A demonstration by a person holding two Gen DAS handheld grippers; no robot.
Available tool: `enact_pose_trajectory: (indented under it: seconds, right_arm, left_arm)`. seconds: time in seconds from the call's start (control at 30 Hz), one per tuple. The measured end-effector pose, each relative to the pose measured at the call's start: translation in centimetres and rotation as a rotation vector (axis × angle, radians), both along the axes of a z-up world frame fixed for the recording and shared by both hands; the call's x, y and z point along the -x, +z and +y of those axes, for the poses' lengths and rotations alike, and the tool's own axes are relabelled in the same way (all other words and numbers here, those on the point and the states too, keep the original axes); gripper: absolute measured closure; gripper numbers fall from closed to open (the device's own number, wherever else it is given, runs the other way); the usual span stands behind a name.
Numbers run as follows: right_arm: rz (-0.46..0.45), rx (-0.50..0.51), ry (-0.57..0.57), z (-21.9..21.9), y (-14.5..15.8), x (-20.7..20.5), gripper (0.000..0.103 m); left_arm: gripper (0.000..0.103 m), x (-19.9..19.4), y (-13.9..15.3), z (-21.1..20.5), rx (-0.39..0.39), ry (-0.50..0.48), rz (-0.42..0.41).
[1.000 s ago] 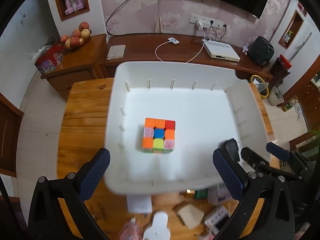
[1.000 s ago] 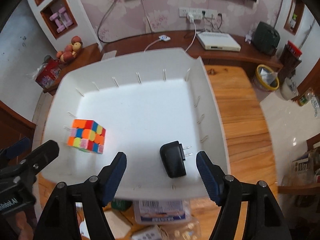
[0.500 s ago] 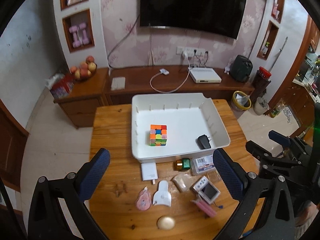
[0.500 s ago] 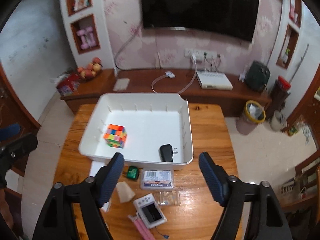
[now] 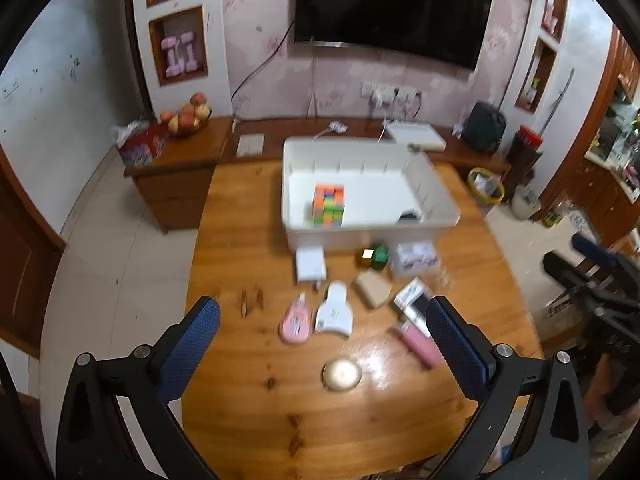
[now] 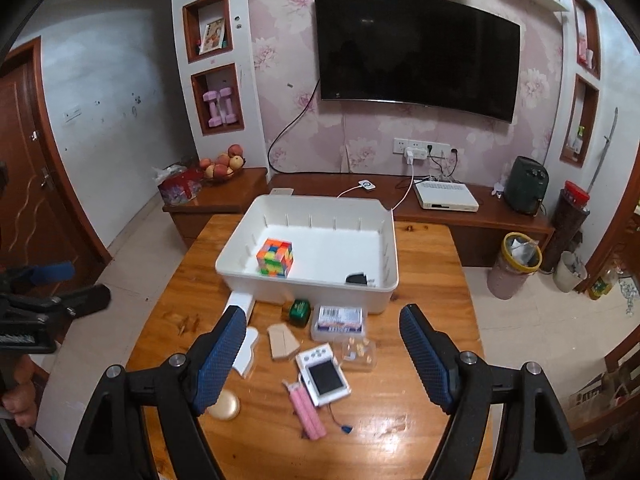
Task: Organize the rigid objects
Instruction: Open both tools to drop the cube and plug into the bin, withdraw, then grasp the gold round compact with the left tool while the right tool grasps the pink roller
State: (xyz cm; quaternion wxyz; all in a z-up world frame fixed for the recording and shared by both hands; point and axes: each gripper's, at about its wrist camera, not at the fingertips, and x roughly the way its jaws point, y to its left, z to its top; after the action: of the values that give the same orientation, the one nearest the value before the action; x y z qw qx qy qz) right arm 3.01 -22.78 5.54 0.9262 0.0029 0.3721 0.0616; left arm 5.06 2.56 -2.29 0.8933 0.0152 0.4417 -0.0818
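Both claws hang over the brown wooden tabletop [image 6: 432, 264], spread wide with nothing between their blue pads. Straight ahead of the right claw [image 6: 322, 356], far from it, sits one white plastic bin [image 6: 312, 298]. In it are two things: one bright many-coloured puzzle cube [image 6: 275, 258] and one black plug adapter [image 6: 357, 279]. Between that claw and the bin lie one green round tin [image 6: 299, 311], one clear box with a blue label [image 6: 339, 322], one tan wedge [image 6: 283, 341], one white handheld game [image 6: 323, 373] and one pink stick [image 6: 307, 410]. Close in front of the left claw [image 5: 323, 350] sits one round cream disc [image 5: 342, 375], with one pink oval thing [image 5: 296, 323] and one white flat plastic piece [image 5: 334, 315] a little farther ahead.
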Motion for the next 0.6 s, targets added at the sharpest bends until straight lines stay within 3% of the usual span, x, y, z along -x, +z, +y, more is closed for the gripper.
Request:
enact_pose_trajectory:
  seconds: [0.17,0.37,0.5,0.6]
  right_arm:
    - [0.004,0.109,0.011,1.7,-4.6,1.7,0.023]
    - [0.062,0.225,0.053,3.7,-10.4,2.3,0.023]
    - [0.091,0.214,0.058,3.6,-12.7,2.5,0.023]
    - [0.139,0.212,0.046,3.3,-14.8,2.0,0.023]
  left_arm:
    - [0.001,1.5,-5.5,-0.8,-0.019,0.013,0.028]
    - [0.001,2.2,-8.9,-1.9,-0.077,0.025,0.012]
    - [0.001,2.2,-11.1,-2.2,-0.08,0.02,0.027]
    - [0.001,1.3,-13.7,-2.6,-0.076,0.021,0.104]
